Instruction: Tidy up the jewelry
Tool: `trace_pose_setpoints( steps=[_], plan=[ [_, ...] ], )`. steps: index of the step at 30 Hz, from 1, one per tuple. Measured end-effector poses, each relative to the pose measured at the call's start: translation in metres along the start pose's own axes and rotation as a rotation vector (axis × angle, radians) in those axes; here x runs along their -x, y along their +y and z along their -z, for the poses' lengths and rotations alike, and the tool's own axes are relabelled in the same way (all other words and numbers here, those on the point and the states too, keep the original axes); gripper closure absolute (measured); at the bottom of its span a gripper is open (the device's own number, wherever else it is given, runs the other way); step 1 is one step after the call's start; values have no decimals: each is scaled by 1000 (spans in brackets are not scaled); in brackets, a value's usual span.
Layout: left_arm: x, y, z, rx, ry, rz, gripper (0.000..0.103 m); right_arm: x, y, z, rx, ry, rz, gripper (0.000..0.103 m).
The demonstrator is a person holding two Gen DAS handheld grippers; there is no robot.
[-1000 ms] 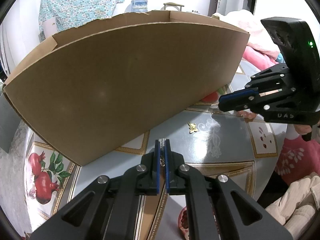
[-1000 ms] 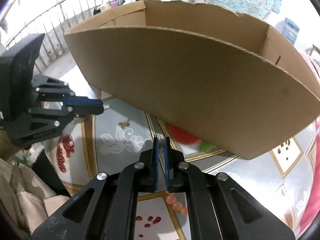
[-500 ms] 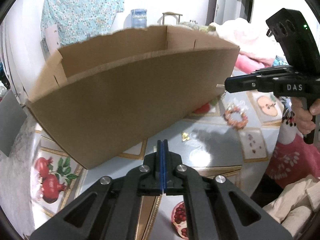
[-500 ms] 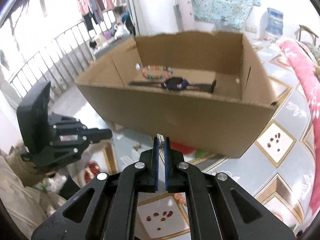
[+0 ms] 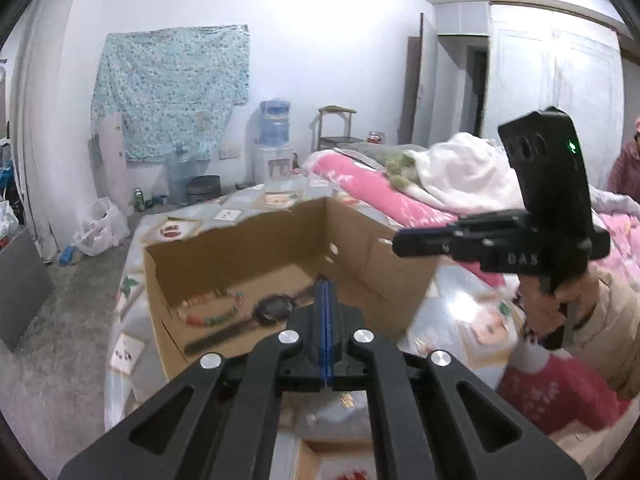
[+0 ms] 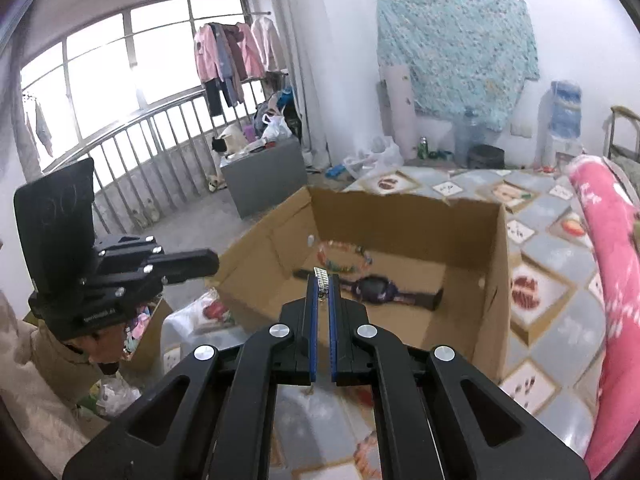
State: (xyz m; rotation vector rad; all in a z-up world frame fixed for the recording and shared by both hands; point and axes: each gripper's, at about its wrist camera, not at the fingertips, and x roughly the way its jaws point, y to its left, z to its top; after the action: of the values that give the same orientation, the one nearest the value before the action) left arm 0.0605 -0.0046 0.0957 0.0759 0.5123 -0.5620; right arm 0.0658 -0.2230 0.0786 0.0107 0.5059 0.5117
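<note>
The cardboard box (image 6: pixel 490 292) on the bench (image 6: pixel 560 320) holds a bead bracelet (image 6: pixel 344 258) and, just beside it, a watch (image 6: pixel 376 290). Right hand-held gripper (image 6: pixel 322 280) pinches a small silver chain (image 6: pixel 321 276); left hand-held gripper (image 5: pixel 326 286) is closed, empty.

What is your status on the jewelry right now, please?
Left gripper shut, nothing visible in it. Right gripper shut on small silver piece. Beaded bracelet and watch in cardboard box. Path clear.
</note>
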Motion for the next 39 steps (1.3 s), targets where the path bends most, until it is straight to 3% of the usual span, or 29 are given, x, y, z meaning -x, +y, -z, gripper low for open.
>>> trace_pose_setpoints(
  steps=[3,9,11,17,20,27,32,39],
  plan=[
    [-32,20,-8,93,69,38,103,-26,-18,-7,-45,65,-29,100],
    [-95,43,-6,244,226,126,103,-63,-42,-7,-96,203,3,100],
    [-112,47,-5,284,283,119,103,-71,-46,-7,-98,228,7,99],
    [-129,54,-2,349,334,129,100,-72,-58,-6,-134,243,20,96],
    [-133,60,-2,384,344,145,89,-68,-64,-6,-152,234,24,96],
    [-132,64,-4,399,329,144,84,-51,-72,-11,-177,177,43,94],
    [-116,61,-10,382,274,117,81,-29,-71,-13,-186,126,76,77],
    [-42,41,-7,279,118,90,52,36,-49,4,-190,-12,94,70]
  ],
)
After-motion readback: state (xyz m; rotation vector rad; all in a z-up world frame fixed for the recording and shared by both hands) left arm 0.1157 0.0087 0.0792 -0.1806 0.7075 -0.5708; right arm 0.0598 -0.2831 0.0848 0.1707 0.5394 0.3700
